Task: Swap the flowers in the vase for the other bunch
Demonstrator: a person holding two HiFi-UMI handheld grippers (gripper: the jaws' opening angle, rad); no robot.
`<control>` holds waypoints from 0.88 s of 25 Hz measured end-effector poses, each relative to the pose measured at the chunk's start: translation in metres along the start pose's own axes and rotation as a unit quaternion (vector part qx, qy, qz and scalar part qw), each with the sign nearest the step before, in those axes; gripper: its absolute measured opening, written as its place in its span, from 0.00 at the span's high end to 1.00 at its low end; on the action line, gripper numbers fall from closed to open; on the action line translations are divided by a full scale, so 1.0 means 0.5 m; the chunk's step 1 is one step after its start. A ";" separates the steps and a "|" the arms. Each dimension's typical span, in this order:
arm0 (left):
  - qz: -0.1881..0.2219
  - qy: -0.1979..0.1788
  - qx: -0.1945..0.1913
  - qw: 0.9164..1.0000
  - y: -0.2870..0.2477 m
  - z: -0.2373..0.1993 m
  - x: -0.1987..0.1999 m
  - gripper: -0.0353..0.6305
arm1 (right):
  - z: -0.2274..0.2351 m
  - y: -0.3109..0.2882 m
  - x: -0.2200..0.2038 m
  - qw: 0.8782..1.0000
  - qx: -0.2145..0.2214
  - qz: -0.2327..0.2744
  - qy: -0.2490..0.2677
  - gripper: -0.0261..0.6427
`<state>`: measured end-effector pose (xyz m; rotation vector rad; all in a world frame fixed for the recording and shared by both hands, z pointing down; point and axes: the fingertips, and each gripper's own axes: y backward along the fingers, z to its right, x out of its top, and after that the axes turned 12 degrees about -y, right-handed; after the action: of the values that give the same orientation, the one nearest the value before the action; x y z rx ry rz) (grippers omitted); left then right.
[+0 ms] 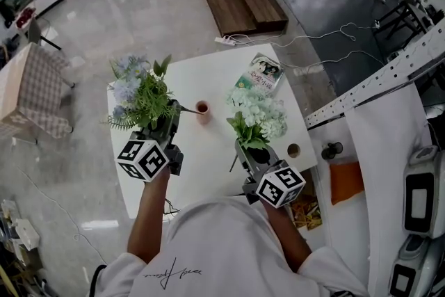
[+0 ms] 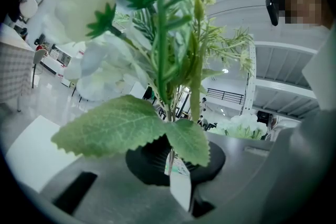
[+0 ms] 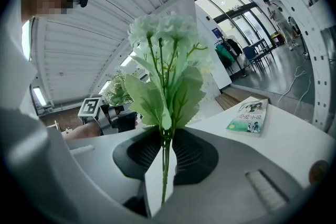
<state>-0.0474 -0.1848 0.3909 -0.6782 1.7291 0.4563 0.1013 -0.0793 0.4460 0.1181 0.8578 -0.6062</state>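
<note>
Two claws pinching stems: L claw [image 2: 170,164] on pale-blue leafy bunch [image 1: 138,95], R claw [image 3: 164,159] on white-flowered bunch [image 1: 259,112]. Ahead: small pink vase [image 1: 202,108] on white desk [image 1: 208,153], between them, nearer L claw.

Left gripper [image 1: 165,125] holds the blue bunch [image 1: 138,95], right gripper [image 1: 252,151] the white bunch [image 1: 260,111] — both above the white desk [image 1: 208,156]. A small vase [image 1: 202,108] stands between them (book [image 1: 261,73] beyond).

A white table [image 1: 208,149] on a glossy floor [image 1: 160,10] carries a small pink vase [image 1: 202,110] near its middle and a book [image 1: 260,73] at its far corner.
</note>
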 end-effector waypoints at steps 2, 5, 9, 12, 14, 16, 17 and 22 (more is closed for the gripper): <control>-0.001 0.002 0.000 1.000 0.002 -0.002 0.001 0.91 | -0.004 -0.004 0.001 1.000 0.001 0.000 -0.001 0.86; -0.003 0.002 -0.001 1.000 0.005 0.000 -0.001 0.92 | -0.008 -0.007 0.002 1.000 0.003 0.000 0.000 0.86; -0.007 0.004 -0.001 1.000 0.011 0.004 -0.012 0.91 | -0.009 -0.008 0.000 1.000 0.005 0.000 0.001 0.86; -0.009 0.007 0.000 1.000 0.019 0.007 -0.023 0.91 | -0.011 -0.009 -0.005 1.000 0.009 -0.003 0.002 0.86; -0.010 0.009 0.002 1.000 0.023 0.010 -0.032 0.91 | -0.010 -0.007 -0.008 1.000 0.011 -0.004 0.003 0.86; -0.013 0.011 0.002 1.000 0.026 0.012 -0.041 0.91 | -0.009 -0.007 -0.009 1.000 0.013 -0.005 0.003 0.86; -0.015 0.012 0.002 1.000 0.027 0.013 -0.045 0.91 | -0.010 -0.008 -0.009 1.000 0.013 -0.006 0.004 0.86; -0.024 0.014 0.000 1.000 0.038 0.015 -0.053 0.91 | -0.018 -0.010 -0.010 1.000 0.013 -0.008 0.002 0.86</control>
<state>-0.0495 -0.1604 0.4135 -0.7271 1.7357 0.4146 0.0899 -0.0782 0.4445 0.1351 0.8552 -0.6329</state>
